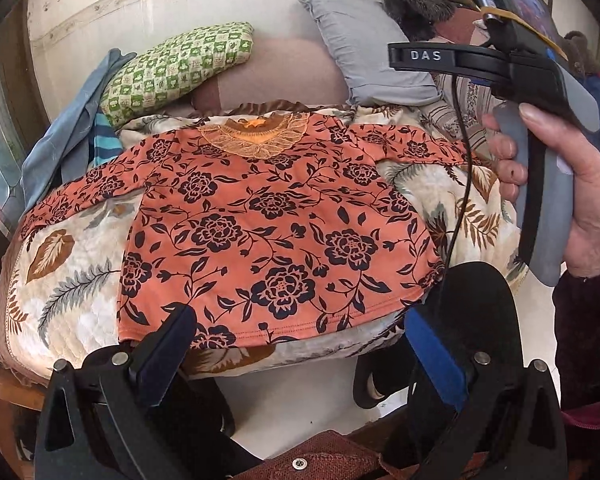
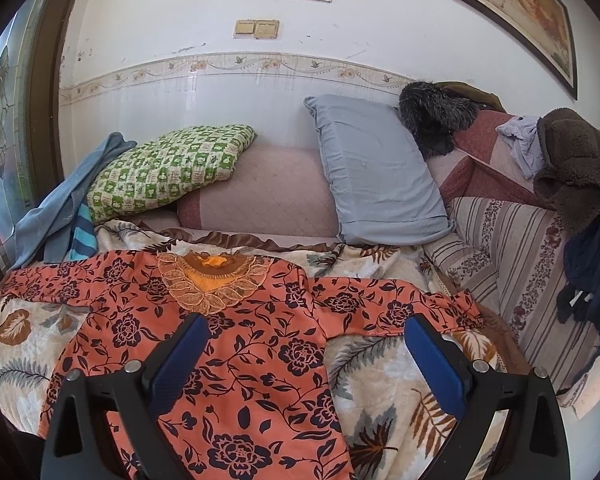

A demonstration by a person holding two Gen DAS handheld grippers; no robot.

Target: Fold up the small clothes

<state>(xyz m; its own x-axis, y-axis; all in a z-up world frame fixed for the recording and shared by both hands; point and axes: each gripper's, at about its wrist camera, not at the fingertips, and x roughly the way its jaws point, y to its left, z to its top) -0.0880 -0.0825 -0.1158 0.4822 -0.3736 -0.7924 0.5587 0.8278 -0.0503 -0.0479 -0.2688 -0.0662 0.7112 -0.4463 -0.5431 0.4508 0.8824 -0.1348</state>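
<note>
Leaf-print quilt (image 1: 72, 280) spread across the bed, cream with brown and grey foliage, forming the work surface. Orange floral blouse (image 1: 268, 216) laid flat on the quilt, face up, lace-trimmed collar (image 1: 252, 136) at the far edge, hem at the near edge, both sleeves stretched out to left and right; unfolded. Same blouse (image 2: 236, 360) under the right wrist view, right sleeve (image 2: 400, 308) running toward the striped cushion (image 2: 520, 280). Grey pillow (image 2: 376, 176) propped against the far wall, right of centre. Green checked pillow (image 2: 168, 168) far left, resting on a pink cushion. Blue-grey cloth (image 1: 60, 140) bunched at the far left, beside the blouse's left sleeve. Right gripper (image 2: 308, 352) poised over the blouse's right side, blue-padded fingers (image 2: 180, 364) wide apart, nothing between them; contact with the fabric cannot be told. Left gripper (image 1: 304, 344) at the near edge by the hem, fingers (image 1: 432, 352) likewise spread wide, gripping nothing. Right hand (image 1: 560, 184) at the right of the left wrist view, wrapped round the grey handle of the right gripper, above the quilt's right edge.
</note>
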